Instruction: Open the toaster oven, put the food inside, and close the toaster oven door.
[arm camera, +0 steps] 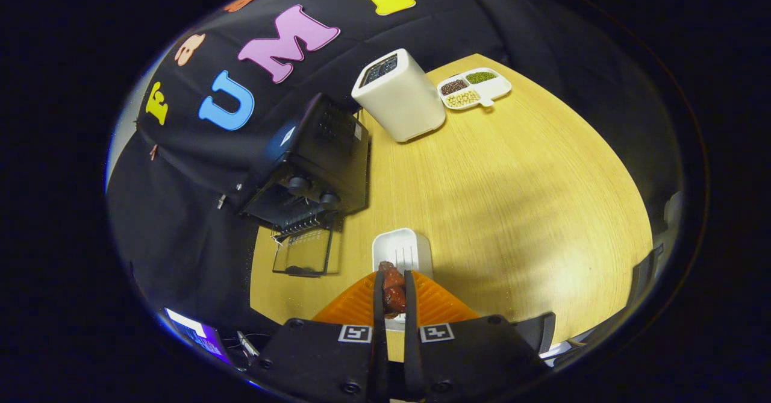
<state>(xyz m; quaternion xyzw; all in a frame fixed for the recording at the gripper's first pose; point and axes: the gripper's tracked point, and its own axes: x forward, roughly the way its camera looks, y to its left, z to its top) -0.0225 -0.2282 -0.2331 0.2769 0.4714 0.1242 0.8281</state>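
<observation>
A black toaster oven (313, 162) stands on the wooden table with its glass door (303, 252) folded down open toward me. My gripper (393, 291) is shut on a reddish-brown piece of food (393, 287), both fingers pressing its sides. The food hangs above a small white plate (402, 247) that lies just ahead of the fingers, to the right of the open door.
A tall white box-shaped appliance (399, 94) stands beyond the oven. A white divided tray (474, 88) with beans sits at the table's far side. Bare wooden tabletop (518, 210) spreads right of the plate. Chair backs (644, 273) stand by the near right edge.
</observation>
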